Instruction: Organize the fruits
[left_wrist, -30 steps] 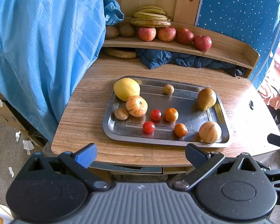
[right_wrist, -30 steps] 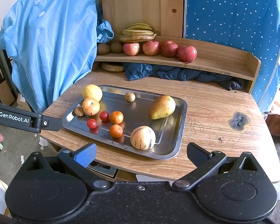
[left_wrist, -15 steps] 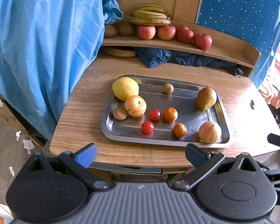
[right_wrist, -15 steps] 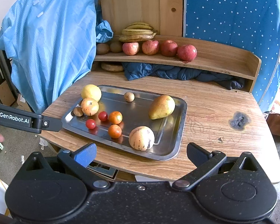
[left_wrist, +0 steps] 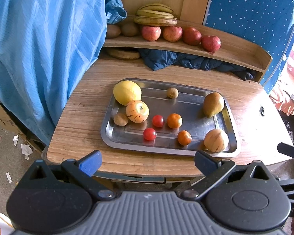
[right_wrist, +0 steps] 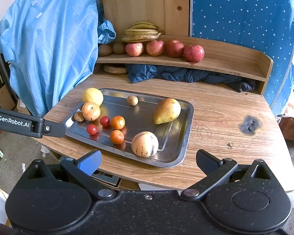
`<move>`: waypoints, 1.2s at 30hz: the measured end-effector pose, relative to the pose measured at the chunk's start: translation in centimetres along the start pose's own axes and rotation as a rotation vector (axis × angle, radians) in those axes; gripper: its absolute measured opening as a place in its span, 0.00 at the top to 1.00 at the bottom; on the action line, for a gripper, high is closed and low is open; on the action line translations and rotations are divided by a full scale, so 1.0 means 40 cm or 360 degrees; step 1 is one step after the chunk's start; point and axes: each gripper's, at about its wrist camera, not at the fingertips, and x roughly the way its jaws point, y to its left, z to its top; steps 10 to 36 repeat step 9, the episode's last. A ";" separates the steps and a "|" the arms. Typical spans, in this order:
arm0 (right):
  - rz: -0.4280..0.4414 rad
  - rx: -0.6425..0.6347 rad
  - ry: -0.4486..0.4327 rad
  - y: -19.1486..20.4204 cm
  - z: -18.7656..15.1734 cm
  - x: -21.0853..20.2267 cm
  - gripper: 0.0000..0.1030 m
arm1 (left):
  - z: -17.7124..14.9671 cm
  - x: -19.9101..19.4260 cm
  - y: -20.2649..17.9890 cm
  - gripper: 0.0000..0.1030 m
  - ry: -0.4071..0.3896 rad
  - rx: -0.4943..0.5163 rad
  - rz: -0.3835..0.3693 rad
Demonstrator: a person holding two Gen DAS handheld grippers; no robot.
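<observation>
The wooden bench [right_wrist: 221,105] stood between a draped blue sheet [right_wrist: 49,45] and a dotted blue panel [right_wrist: 245,13], with a shelf [right_wrist: 225,62] at its back carrying bananas [right_wrist: 142,32] and four red apples [right_wrist: 174,48]. On the bench lay the metal tray [left_wrist: 232,117], its long axis running left to right in the left wrist view, holding a yellow citrus [left_wrist: 127,92] at the far left corner, a pear [left_wrist: 213,104] with its narrow end pointing toward the near edge, two striped melons [left_wrist: 216,140], two oranges [left_wrist: 174,120] and two cherry tomatoes [left_wrist: 158,120]. The left tool [left_wrist: 147,159] and right tool [right_wrist: 148,159] both hung released and wide apart before the bench's near edge, grasping nothing.
</observation>
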 end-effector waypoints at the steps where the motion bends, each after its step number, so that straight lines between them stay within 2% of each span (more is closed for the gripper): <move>1: 0.0000 0.0000 0.0000 0.000 0.000 0.000 0.01 | 0.001 0.000 0.000 0.01 -0.0001 0.0000 0.0002; 36: 0.0002 0.0000 0.0002 0.002 0.001 0.003 0.01 | 0.002 0.001 0.000 0.01 0.0001 0.0001 0.0004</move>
